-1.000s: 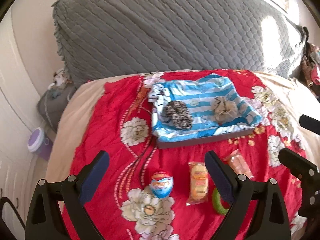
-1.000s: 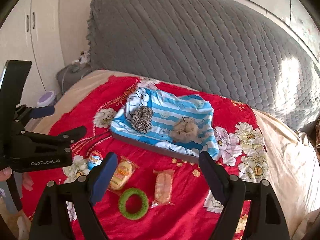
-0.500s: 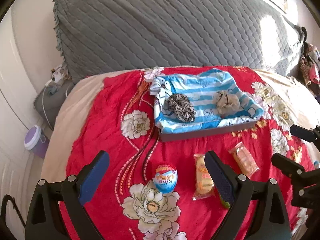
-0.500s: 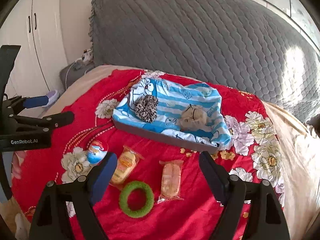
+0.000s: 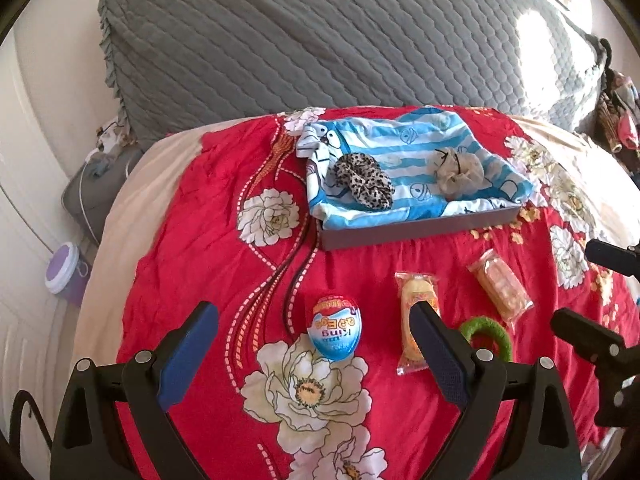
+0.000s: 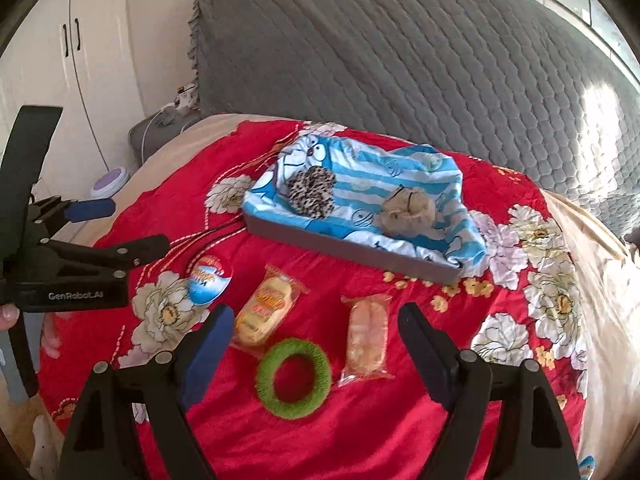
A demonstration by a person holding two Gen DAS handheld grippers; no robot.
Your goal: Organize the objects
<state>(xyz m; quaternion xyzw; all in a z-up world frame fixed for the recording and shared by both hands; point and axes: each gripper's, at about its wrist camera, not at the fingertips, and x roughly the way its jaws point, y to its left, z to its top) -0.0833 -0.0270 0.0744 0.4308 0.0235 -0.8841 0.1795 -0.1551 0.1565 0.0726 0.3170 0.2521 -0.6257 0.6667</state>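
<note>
Both grippers hang with jaws spread wide, gripping nothing. Between the left gripper (image 5: pixel 314 344) jaws lies the egg-shaped treat (image 5: pixel 335 328); the green ring (image 6: pixel 294 378) lies between the right gripper (image 6: pixel 316 340) jaws, untouched.

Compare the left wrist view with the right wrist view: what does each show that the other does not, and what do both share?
Only the left wrist view shows clothes hanging at the far right edge. Only the right wrist view shows white cupboard doors and fingertips on the left tool. Both share the tray with a leopard scrunchie and a beige scrunchie, the egg, two wrapped snacks and the green ring.
</note>
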